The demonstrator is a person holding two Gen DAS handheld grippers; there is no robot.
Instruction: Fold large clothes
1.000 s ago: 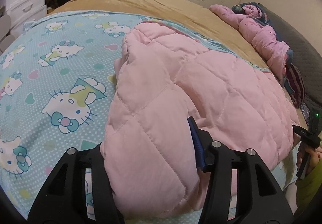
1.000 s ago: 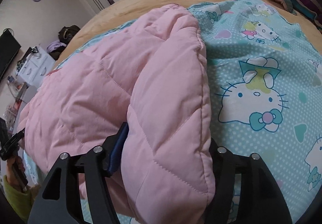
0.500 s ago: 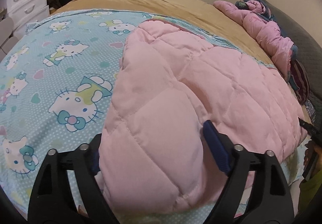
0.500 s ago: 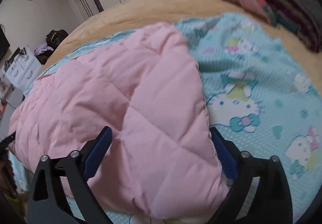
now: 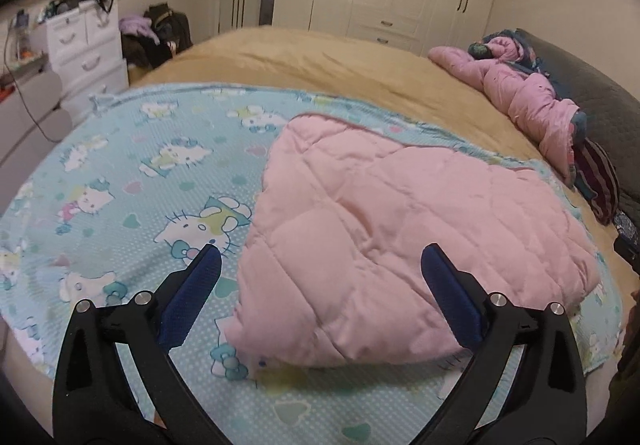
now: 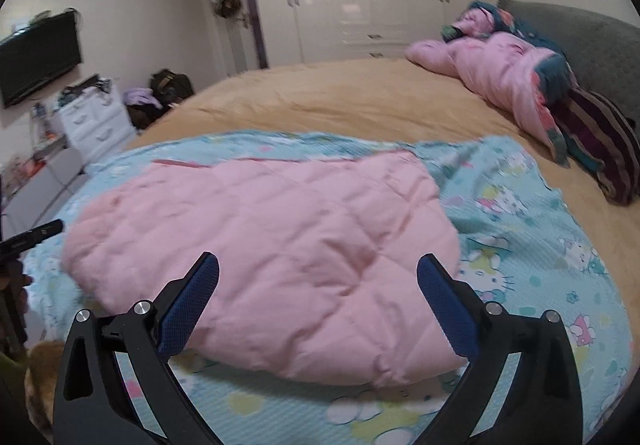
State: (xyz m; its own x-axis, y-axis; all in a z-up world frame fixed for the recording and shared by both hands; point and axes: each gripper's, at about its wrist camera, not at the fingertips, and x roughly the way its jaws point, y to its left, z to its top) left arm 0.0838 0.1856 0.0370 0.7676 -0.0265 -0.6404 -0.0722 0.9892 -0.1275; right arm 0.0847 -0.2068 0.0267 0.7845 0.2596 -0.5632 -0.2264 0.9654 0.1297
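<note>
- the pink quilted garment (image 5: pixel 400 245) lies as a compact folded bundle on the hello kitty sheet (image 5: pixel 120 205), which is spread over the tan bedcover (image 5: pixel 320 61); it looks like a padded coat or jacket, though no sleeve or collar shows to confirm it.
- the left gripper (image 5: pixel 320 269) hovers over the near left corner of the bundle with its fingers (image 5: pixel 192 297) spread wide and nothing between them; they stand apart from the fabric.
- the right gripper (image 6: pixel 318 277) hangs above the near right part of the same bundle, its blue pads (image 6: pixel 448 309) also wide and empty.
- judged from how it lies, the main folds are made: the edges are tucked in, the outline is roughly rectangular and no loose sleeve hangs out.
- what may be left on this piece is only a smoothing or one more halving, since the near edge is puffy and uneven.
- a second pink padded garment (image 6: pixel 496 73) sits crumpled near the grey headboard (image 6: pixel 580 41), well apart from the folded one; it appears unfolded, so it probably comes next.
</note>
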